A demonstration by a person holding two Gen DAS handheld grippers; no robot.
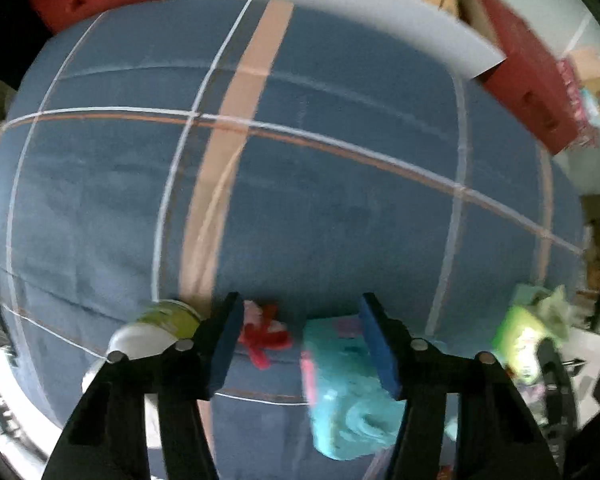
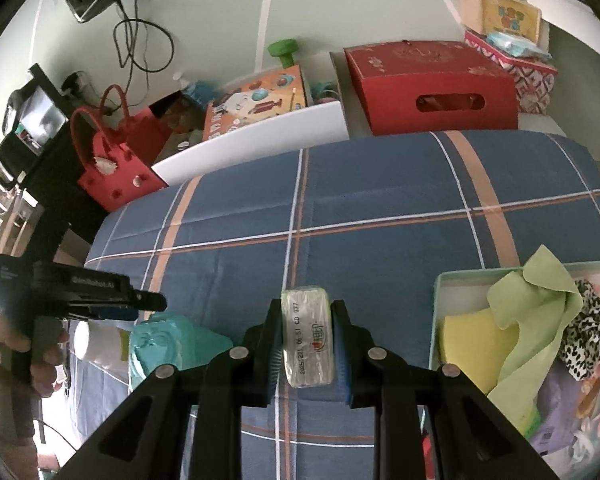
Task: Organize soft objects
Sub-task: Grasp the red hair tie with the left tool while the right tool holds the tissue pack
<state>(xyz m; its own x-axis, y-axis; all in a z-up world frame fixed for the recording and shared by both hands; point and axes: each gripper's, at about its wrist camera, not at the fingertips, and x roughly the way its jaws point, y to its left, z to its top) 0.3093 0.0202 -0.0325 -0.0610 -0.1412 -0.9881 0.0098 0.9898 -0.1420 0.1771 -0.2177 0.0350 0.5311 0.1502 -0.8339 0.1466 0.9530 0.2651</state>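
**about halfway through, a few soft bits left on the bed**

your tray (image 2: pixel 438 312) on the right already has a yellow sponge (image 2: pixel 474 340), green cloth (image 2: pixel 540 284) and some fabrics in it. your right gripper (image 2: pixel 306 344) is clamped on a wrapped tissue pack (image 2: pixel 306 340), not yet over the tray. your left gripper (image 1: pixel 300 344) hangs with jaws apart, nothing between the pads, above the teal plush (image 1: pixel 340 400) and red bow (image 1: pixel 264 334) on the blue bedspread (image 1: pixel 300 180). those, plus the white-and-yellow thing (image 1: pixel 156 328), look like what's left.
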